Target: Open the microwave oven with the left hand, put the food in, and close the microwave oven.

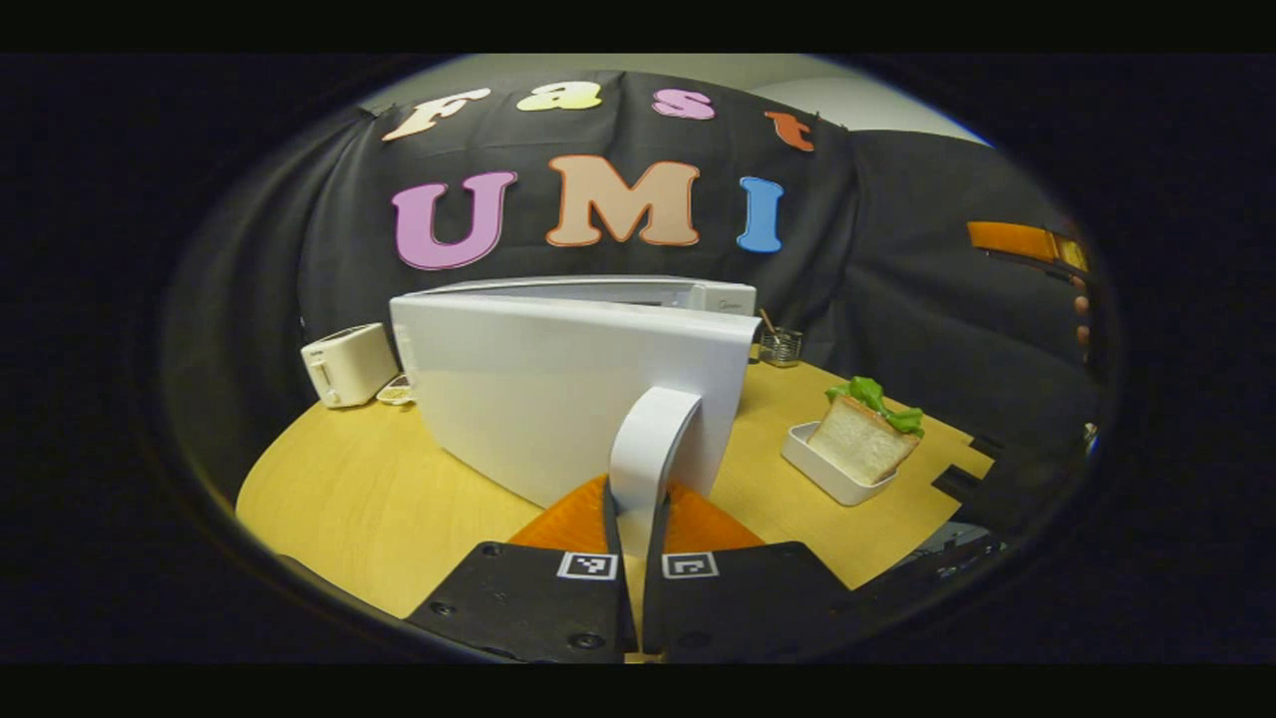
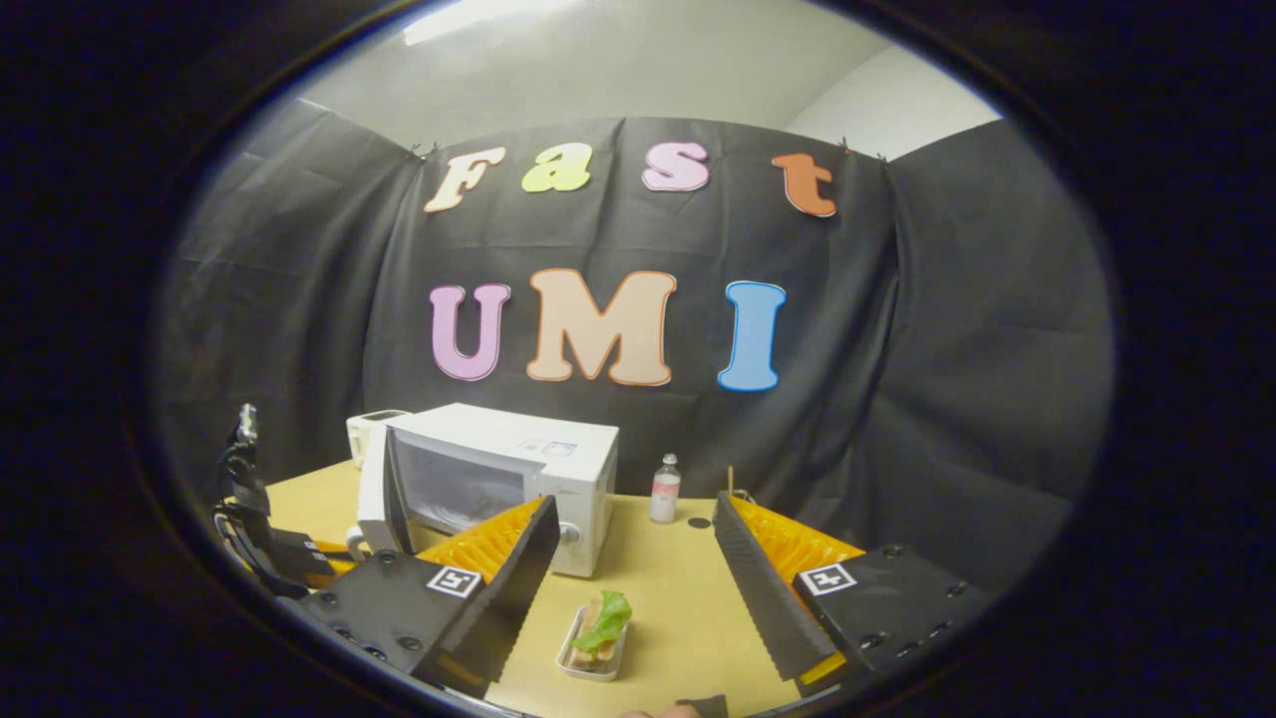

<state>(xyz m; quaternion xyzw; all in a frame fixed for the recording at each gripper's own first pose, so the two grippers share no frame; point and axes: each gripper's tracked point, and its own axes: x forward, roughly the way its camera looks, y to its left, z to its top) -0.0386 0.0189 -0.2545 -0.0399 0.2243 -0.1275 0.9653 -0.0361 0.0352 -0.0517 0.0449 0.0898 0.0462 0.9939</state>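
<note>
Your left tongs [image 1: 635, 519] clamp the door handle [image 1: 648, 439] | right tongs [image 2: 638, 568] gape above sandwich [image 2: 601, 623] | toaster [image 1: 347, 364], bottle [image 2: 665, 489] flank microwave [image 2: 498, 474] on table [image 1: 399, 499]

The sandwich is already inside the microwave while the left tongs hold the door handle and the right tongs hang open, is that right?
Not quite. The sandwich sits in its white tray on the table, outside the microwave; the right gripper view shows it. The rest holds: the left tongs grip the door handle, and the right tongs hang open.
</note>
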